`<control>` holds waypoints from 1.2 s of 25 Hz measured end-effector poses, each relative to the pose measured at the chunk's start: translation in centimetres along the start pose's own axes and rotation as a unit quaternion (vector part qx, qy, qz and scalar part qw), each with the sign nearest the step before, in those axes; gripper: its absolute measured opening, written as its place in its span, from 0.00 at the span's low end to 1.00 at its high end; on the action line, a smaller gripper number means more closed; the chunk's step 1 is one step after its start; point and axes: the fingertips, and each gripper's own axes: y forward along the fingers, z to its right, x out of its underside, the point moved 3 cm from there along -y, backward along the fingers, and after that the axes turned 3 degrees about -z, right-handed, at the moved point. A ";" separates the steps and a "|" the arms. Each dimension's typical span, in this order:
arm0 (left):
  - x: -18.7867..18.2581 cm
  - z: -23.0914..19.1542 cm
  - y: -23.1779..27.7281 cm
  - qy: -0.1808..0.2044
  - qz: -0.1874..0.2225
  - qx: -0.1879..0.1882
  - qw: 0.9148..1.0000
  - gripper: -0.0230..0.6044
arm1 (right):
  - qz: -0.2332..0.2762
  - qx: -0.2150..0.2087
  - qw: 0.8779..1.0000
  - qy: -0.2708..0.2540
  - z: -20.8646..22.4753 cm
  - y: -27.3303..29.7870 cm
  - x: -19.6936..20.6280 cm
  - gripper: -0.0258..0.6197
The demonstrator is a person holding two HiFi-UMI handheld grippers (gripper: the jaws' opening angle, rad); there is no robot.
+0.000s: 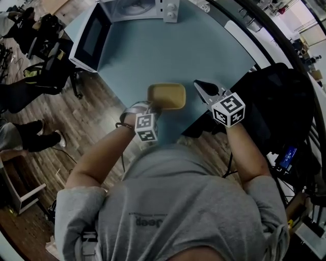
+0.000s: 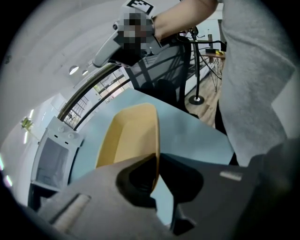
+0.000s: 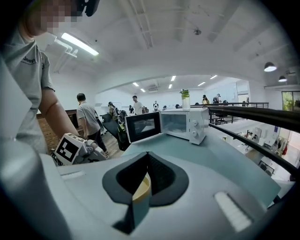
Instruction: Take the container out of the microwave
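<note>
Left gripper [image 1: 152,106] is clamped on the near-left rim of the container [image 1: 168,96], whose long axis runs left-right. Right gripper [image 1: 201,86], jaws together and empty, lies just beside its right end. The microwave [image 1: 132,9] stands well apart.

Light: cool, even indoor light; ceiling strip lights [image 3: 78,43] glare white in the right gripper view.
Exposure: the head view is dim and muted, its corners falling to black; the worktop [image 1: 153,56] reads flat blue-grey.
Shadows: soft and faint across the worktop.
Distortion: heavy fisheye throughout; rails and worktop edges bow, and black rims ring both gripper views.
Focus: the left hand-held gripper [image 2: 157,171] and right hand-held gripper [image 3: 142,176] loom blurred up close; the hall behind stays sharp.
</note>
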 end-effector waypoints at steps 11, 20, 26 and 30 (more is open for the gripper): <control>1.0 3.6 2.1 -0.016 -0.011 0.036 0.999 0.09 | -0.012 -0.009 1.000 0.011 -0.6 -0.2 1.6 0.05; 1.3 5.5 3.2 -0.008 -0.017 0.055 0.998 0.09 | -0.015 -0.012 1.000 0.017 -1.0 -0.5 2.4 0.05; 2.5 7.1 4.2 -0.009 -0.033 0.090 0.995 0.11 | -0.015 -0.011 1.000 0.016 -1.4 -0.8 2.5 0.05; 2.2 6.8 3.5 -0.035 -0.010 0.092 0.995 0.16 | -0.013 -0.009 1.000 0.016 -1.6 -1.2 2.2 0.05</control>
